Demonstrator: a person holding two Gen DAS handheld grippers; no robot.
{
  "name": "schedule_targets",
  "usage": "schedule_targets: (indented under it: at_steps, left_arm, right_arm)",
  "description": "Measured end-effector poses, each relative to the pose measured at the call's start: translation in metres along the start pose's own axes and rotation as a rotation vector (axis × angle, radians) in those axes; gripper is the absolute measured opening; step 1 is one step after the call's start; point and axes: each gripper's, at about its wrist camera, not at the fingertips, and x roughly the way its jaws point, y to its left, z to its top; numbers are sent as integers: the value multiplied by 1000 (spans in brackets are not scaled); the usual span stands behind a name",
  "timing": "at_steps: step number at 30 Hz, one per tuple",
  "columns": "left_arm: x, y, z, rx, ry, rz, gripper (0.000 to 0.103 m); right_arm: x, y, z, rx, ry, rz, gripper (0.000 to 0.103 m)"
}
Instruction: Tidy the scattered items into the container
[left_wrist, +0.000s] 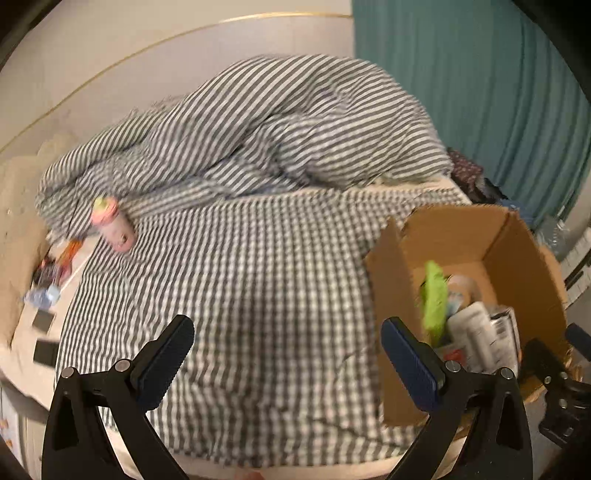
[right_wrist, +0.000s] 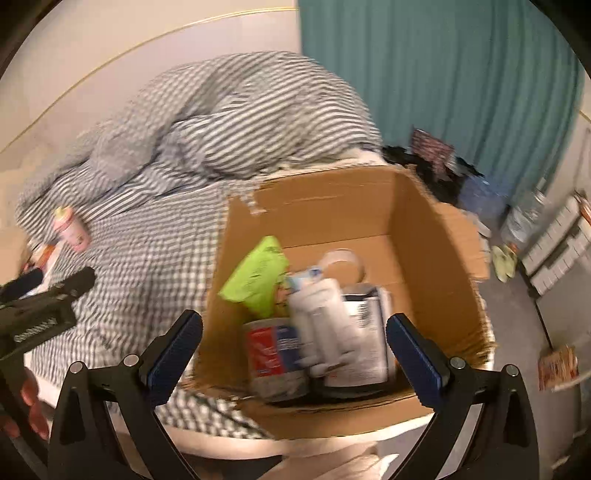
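Note:
A brown cardboard box (right_wrist: 332, 195) stands on the right part of the bed. Inside lie a green packet (right_wrist: 258, 273), a white bottle (right_wrist: 321, 321), a can with a red and blue label (right_wrist: 277, 354), a tape roll (right_wrist: 343, 262) and a dark and white packet (right_wrist: 369, 332). My right gripper (right_wrist: 295, 350) hangs open over the box's near edge, nothing between its fingers. My left gripper (left_wrist: 288, 354) is open and empty over the checked sheet, left of the box (left_wrist: 461, 229). A pink bottle (left_wrist: 112, 225) lies far left on the bed, against the duvet; the right wrist view shows this pink bottle (right_wrist: 70, 227) too.
A striped duvet (left_wrist: 277, 129) is heaped at the back of the bed. A bedside surface (left_wrist: 22, 325) at the left holds small items. A teal curtain (right_wrist: 443, 92) hangs behind. Clutter and a white radiator (right_wrist: 561, 251) stand on the floor to the right.

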Motion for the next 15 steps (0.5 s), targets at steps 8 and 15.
schedule_targets:
  at_steps: [8,15]
  left_arm:
    - [7,28,-26,-33,33,54,103]
    - [5,37,-29,-39,24,41,103]
  right_arm:
    - [22,42,-13,-55,48,38,100]
    - [29,55,-13,-69,55,22,100]
